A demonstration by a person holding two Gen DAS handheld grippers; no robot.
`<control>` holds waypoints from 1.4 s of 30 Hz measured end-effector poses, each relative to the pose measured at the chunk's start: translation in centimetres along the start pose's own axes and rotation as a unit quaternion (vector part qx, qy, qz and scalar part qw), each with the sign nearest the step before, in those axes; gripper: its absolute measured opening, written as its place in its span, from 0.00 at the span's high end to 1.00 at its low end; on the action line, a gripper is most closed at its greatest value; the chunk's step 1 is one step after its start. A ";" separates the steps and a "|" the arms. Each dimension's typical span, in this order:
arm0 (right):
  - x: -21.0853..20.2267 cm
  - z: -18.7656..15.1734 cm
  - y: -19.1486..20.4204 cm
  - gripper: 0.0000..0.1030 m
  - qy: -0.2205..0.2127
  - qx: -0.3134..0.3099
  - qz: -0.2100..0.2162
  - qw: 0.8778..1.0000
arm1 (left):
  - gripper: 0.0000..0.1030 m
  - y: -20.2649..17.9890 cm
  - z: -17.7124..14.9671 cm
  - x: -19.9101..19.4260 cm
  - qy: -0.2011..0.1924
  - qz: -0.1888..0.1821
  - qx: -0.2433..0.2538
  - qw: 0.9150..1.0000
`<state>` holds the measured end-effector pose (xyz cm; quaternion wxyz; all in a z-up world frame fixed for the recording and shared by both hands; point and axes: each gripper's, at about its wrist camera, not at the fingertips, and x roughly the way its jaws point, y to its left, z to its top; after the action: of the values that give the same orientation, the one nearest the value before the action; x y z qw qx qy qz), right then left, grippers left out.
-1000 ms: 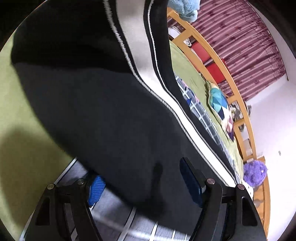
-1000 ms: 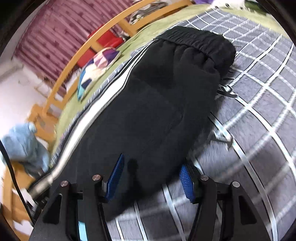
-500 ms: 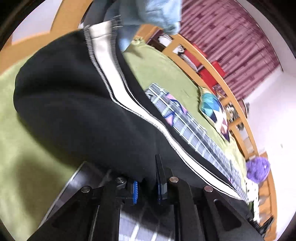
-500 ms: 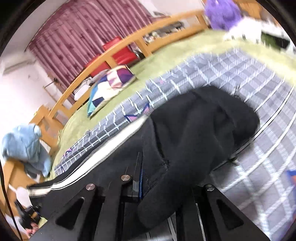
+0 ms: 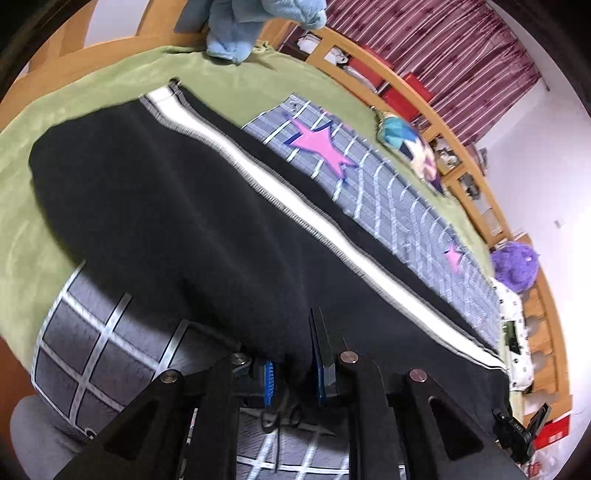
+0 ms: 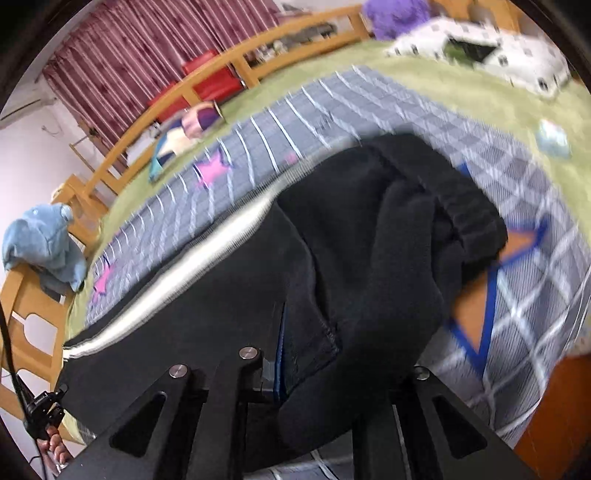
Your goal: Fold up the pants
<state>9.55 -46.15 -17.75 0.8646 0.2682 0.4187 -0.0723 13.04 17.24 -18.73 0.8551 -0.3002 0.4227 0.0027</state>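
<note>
Black pants [image 5: 177, 221] with a white side stripe [image 5: 295, 218] lie stretched across the grey checked blanket [image 5: 388, 192] on the bed. My left gripper [image 5: 293, 373] is shut on the near edge of the pants' leg part and holds it lifted. In the right wrist view the pants [image 6: 369, 236] bunch up toward the elastic waistband [image 6: 469, 210]. My right gripper [image 6: 314, 369] is shut on a fold of the pants near the waist and lifts it off the blanket; the cloth hides the right finger.
A green sheet [image 5: 33, 184] covers the bed under the blanket. A wooden bed rail [image 5: 436, 118] runs along the far side. A blue plush toy [image 5: 251, 22], a patterned pillow [image 5: 406, 144] and a purple plush [image 5: 517, 266] lie along the edges. A white spotted cushion [image 6: 480, 51] lies far right.
Both grippers closed on the pants' near edge and have lifted it. More of the checked blanket and pink stars shows beyond the pants now.
</note>
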 end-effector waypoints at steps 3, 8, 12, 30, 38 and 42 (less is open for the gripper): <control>1.1 -2.1 -1.3 0.70 -0.004 -0.004 -0.014 1.000 | 0.83 0.5 -0.5 1.4 0.009 0.027 0.001 1.000; -1.5 -3.9 -2.7 0.52 -0.031 -0.006 -0.021 0.999 | 0.43 -0.1 -2.2 0.1 -0.001 0.086 0.037 0.996; -3.3 -3.3 -4.0 0.38 -0.051 -0.003 -0.018 0.999 | 0.39 -0.8 -3.7 -1.8 -0.021 0.130 0.085 0.988; -1.7 4.3 -6.3 0.63 -0.108 0.036 0.026 0.993 | 0.37 -5.5 -4.7 -3.9 -0.047 0.099 0.120 0.987; 1.8 3.5 -8.1 0.49 -0.036 0.039 -0.045 0.998 | 0.38 -3.7 -3.9 -4.3 -0.045 0.094 0.106 0.989; -0.7 2.1 -8.2 0.41 -0.057 0.016 -0.066 0.996 | 0.39 -2.4 -2.9 -4.9 -0.046 0.085 0.102 0.990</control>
<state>7.70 -54.28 -19.44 0.8760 0.2496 0.3840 -0.1511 8.38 15.00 -15.28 0.8962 -0.1743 0.4053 0.0463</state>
